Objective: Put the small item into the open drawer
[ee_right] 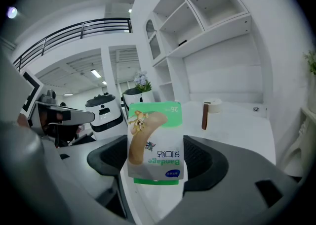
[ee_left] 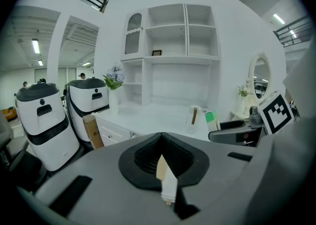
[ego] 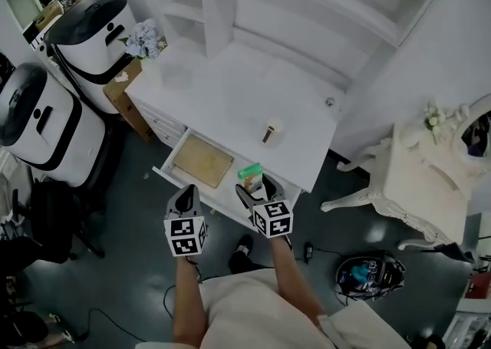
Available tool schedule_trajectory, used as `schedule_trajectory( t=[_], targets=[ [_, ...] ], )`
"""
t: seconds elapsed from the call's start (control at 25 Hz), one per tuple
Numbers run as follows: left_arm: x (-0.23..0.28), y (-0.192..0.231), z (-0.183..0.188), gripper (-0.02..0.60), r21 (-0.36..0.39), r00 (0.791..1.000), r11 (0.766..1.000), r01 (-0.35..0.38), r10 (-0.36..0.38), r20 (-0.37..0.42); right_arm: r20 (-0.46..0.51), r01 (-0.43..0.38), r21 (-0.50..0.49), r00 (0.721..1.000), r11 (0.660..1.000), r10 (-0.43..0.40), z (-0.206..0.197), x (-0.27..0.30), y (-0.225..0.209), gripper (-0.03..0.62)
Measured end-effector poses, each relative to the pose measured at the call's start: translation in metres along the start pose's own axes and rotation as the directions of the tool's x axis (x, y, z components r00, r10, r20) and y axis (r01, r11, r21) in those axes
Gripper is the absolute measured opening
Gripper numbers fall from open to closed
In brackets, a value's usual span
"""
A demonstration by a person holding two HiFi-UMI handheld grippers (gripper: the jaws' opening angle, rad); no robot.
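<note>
Bandage box (ee_right: 155, 142) gripped, not yet in the drawer.
My right gripper (ego: 259, 190) has its jaws clamped on the box, over the front edge of the white desk (ego: 230, 94). The open drawer (ego: 201, 160) lies bare at its ten o'clock. My left gripper (ego: 184, 200), jaws pressed together on nothing, sits at the drawer's seven o'clock. I judge that the carry across and the release remain.

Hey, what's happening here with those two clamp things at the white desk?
A person stands at a white desk with a handheld gripper in each hand. The right gripper is clamped on a green bandage pack, held up at the desk's front edge, just beside the open drawer. The left gripper hangs in front of the drawer, jaws together, carrying nothing. The pack is not yet in the drawer.
</note>
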State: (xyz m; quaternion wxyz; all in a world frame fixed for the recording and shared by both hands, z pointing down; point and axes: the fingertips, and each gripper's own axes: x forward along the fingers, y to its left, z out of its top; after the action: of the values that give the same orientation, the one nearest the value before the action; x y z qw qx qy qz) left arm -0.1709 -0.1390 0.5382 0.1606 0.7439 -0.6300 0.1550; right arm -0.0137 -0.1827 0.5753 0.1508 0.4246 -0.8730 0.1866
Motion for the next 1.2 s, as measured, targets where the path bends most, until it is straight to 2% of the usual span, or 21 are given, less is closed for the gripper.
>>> schedule_trajectory(
  t=[0.16, 0.52, 0.76, 0.96, 1.2],
  targets=[
    [0.020, -0.005, 0.004, 0.015, -0.023, 0.999, 0.999, 0.031, -0.030, 0.009, -0.004, 0.000, -0.012, 1.000, 1.000, 0.000, 0.004, 0.005, -0.013, 0.364],
    [0.055, -0.008, 0.013, 0.015, -0.020, 0.995, 0.995, 0.098, -0.098, -0.001, -0.072, -0.007, -0.060, 0.997, 0.998, 0.003, -0.004, 0.009, -0.028, 0.364],
    [0.083, -0.011, 0.021, 0.015, 0.072, 0.982, 0.980, 0.187, -0.185, -0.035, -0.066, 0.024, -0.067, 0.997, 0.997, -0.029, 0.011, 0.031, -0.034, 0.364],
    [0.109, -0.002, 0.027, 0.015, 0.104, 0.967, 0.963, 0.250, -0.244, -0.068, -0.100, 0.043, -0.042, 0.994, 0.998, -0.047, 0.008, 0.051, -0.033, 0.364],
    [0.135, 0.006, 0.038, 0.015, 0.159, 0.943, 0.931, 0.329, -0.314, -0.112, -0.152, 0.075, -0.025, 0.985, 0.997, -0.078, -0.003, 0.068, -0.040, 0.364]
  ],
)
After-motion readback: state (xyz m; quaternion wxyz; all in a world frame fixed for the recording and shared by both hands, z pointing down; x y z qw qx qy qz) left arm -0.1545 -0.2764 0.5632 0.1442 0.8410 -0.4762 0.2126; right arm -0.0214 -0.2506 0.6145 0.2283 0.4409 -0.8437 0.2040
